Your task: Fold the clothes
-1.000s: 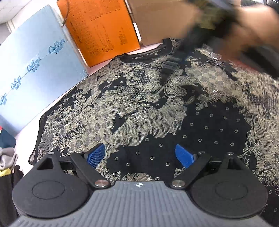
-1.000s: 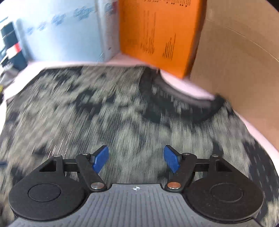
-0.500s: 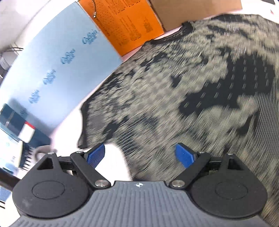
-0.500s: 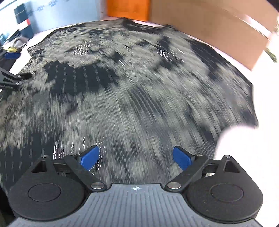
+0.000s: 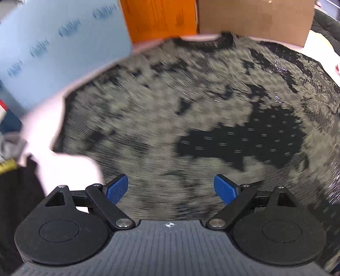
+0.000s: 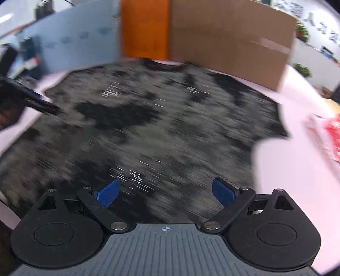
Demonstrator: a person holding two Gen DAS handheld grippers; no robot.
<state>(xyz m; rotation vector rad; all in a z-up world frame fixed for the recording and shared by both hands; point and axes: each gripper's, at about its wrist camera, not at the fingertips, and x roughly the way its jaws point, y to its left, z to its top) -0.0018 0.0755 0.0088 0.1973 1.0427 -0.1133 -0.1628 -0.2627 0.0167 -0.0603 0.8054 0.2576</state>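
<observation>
Both grippers hover empty above the work: your left gripper (image 5: 171,189) has its blue pads spread wide with nothing between them, and your right gripper (image 6: 165,192) is likewise released over bare cloth. One garment, a black T-shirt with a pale lace-like print (image 5: 191,110), lies spread flat on the pale tabletop (image 5: 70,169), collar toward the far edge, where a blue panel (image 5: 53,53), an orange box (image 5: 157,19) and a cardboard box (image 5: 255,19) stand against it. Its left sleeve reaches toward the left edge, its right sleeve (image 6: 274,118) toward the right edge. No fold is visible, so the task appears to be at its start, with you placing each gripper for a first grasp. Both views are blurred, so the hem and finer creases cannot be judged. To do this step well, bring each gripper to a matching point on its own side of the shirt, pinch both layers of cloth rather than the top one alone, and lift evenly so the fold line runs straight. Keep clear of the boxes at the far edge.
</observation>
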